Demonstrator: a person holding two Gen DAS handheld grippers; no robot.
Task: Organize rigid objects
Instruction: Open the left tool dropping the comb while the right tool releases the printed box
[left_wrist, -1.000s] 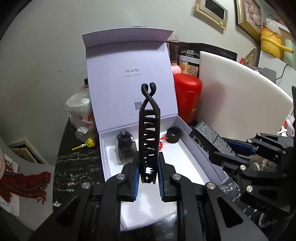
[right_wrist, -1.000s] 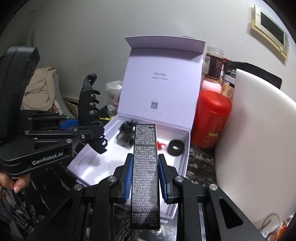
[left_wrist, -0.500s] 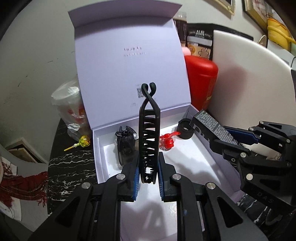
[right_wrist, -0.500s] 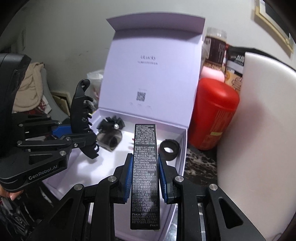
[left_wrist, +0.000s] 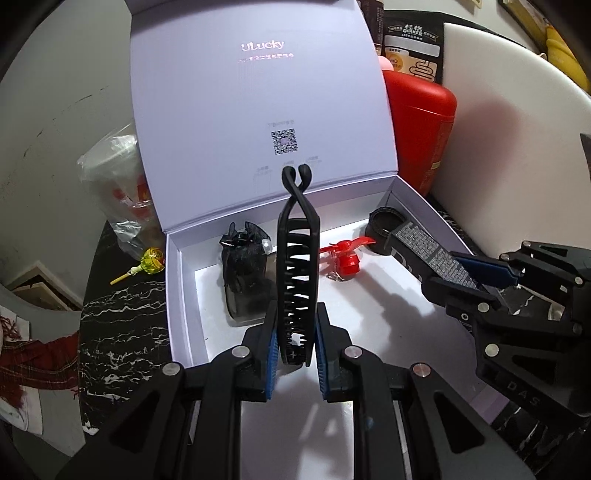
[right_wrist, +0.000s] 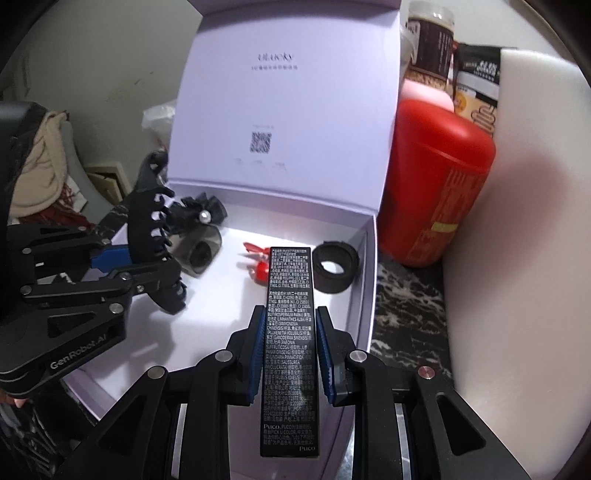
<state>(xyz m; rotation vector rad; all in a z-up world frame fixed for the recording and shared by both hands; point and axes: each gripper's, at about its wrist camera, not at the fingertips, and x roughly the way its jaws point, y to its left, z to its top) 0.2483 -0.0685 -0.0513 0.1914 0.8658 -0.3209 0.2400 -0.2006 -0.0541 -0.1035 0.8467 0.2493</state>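
My left gripper (left_wrist: 295, 347) is shut on a black banana hair clip (left_wrist: 298, 266), held upright over the open white gift box (left_wrist: 184, 288); it also shows in the right wrist view (right_wrist: 151, 236). My right gripper (right_wrist: 290, 343) is shut on a long black cosmetic box (right_wrist: 290, 350) with white print, over the box's right part; it also shows in the left wrist view (left_wrist: 432, 254). Inside the box lie a black bow clip (left_wrist: 243, 262), a red hair clip (left_wrist: 343, 258) and a black ring band (right_wrist: 336, 266).
The box lid (left_wrist: 258, 110) stands upright at the back. A red canister (right_wrist: 436, 184) and a white board (right_wrist: 517, 221) stand to the right. A plastic cup in a bag (left_wrist: 118, 192) and a lollipop (left_wrist: 147, 262) lie left on the black marble table (left_wrist: 122, 332).
Both grippers have moved forward and lower over the box with their objects still held. The box and its contents now look closer.
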